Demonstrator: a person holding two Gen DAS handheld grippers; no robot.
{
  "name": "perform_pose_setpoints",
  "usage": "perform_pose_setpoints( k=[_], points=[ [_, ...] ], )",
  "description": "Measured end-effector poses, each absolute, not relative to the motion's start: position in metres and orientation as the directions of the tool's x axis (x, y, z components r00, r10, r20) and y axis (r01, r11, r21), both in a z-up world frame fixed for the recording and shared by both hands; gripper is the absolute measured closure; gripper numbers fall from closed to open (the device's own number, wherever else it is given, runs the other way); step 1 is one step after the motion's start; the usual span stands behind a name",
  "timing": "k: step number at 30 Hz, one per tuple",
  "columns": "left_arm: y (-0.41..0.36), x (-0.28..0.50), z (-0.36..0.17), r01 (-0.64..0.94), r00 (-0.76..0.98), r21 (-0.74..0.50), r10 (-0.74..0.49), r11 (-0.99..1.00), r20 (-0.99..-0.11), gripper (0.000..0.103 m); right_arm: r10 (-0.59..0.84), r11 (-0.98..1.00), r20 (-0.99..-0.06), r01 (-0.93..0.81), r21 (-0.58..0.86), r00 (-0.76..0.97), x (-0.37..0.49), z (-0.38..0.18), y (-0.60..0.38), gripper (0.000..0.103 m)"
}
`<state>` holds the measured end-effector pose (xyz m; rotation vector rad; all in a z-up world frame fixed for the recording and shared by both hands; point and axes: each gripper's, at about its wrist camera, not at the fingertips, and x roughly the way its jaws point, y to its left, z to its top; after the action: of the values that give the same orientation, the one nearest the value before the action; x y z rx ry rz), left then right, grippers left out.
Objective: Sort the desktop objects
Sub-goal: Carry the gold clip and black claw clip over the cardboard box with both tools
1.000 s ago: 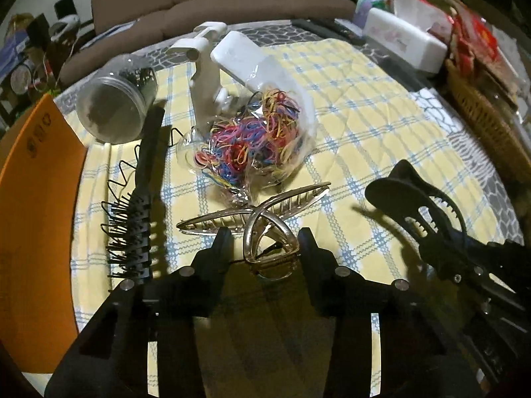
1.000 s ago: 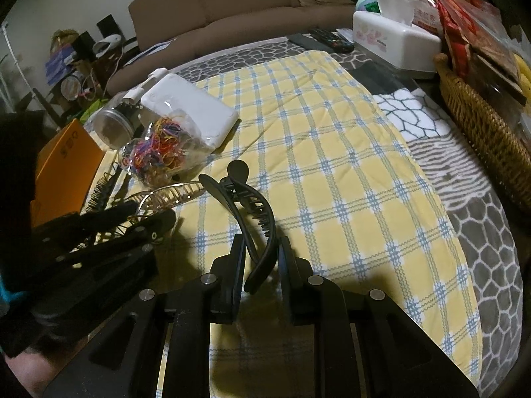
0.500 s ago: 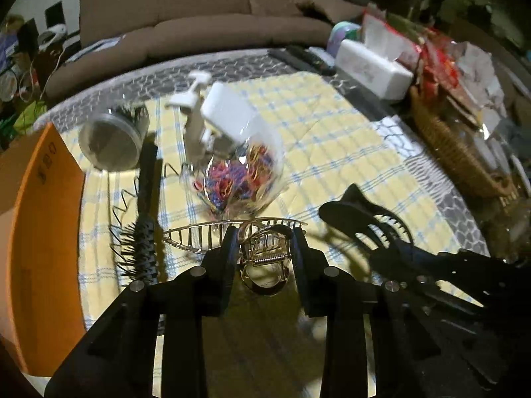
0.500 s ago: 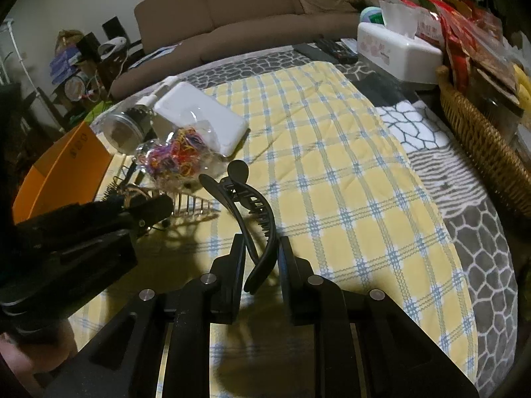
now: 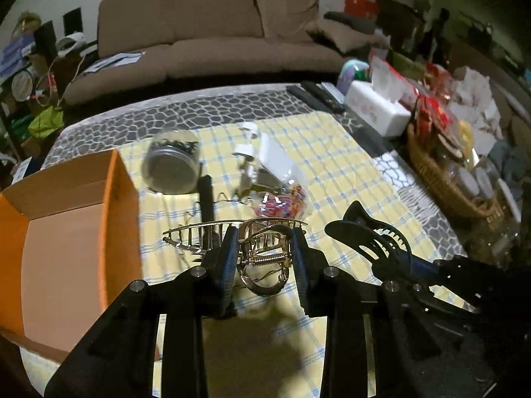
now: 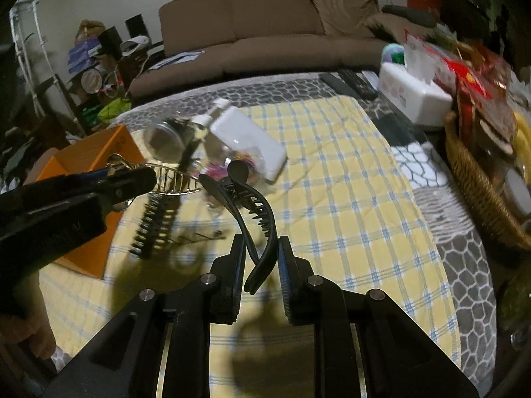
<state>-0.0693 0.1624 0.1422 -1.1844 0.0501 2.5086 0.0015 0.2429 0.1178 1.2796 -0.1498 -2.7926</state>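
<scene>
Left gripper clamps the gold claw clip by its spring end, toothed arms spread sideways, lifted above the table. Right gripper pinches the black claw clip at its curved tail, teeth pointing far. Both clips are held clear of the yellow plaid cloth, probably for carrying to the open orange box at near left. On the cloth beyond: black hairbrush, bag of colored rubber bands, clear jar on its side, white bottle.
</scene>
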Motion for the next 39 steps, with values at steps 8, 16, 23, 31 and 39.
perform_pose_setpoints(
  k=[8,16,23,31,39],
  points=[
    [0.126,-0.057,0.165,-0.308,-0.610,-0.132,0.302,-0.942,-0.732,0.074,-0.107,-0.994,-0.744,0.051,0.097,-0.659,0.004,0.140,0.212,0.084],
    [0.086,-0.048,0.174,-0.271,-0.628,-0.137,0.282,-0.953,-0.726,0.074,-0.117,-0.993,-0.743,0.072,0.093,-0.659,0.003,0.153,0.181,0.084],
    [0.049,-0.041,0.179,-0.234,-0.641,-0.149,0.268,-0.961,-0.719,0.074,-0.134,-0.991,-0.742,0.106,0.085,-0.657,0.001,0.162,0.150,0.084],
    [0.011,-0.035,0.183,-0.195,-0.659,-0.157,0.248,-0.968,-0.710,0.074,-0.157,-0.986,-0.738,0.148,0.078,-0.656,-0.001,0.170,0.114,0.084],
    [-0.032,-0.034,0.184,-0.150,-0.673,-0.168,0.225,-0.974,-0.705,0.074,-0.178,-0.980,-0.743,0.184,0.075,-0.645,-0.006,0.171,0.078,0.084]
  ],
)
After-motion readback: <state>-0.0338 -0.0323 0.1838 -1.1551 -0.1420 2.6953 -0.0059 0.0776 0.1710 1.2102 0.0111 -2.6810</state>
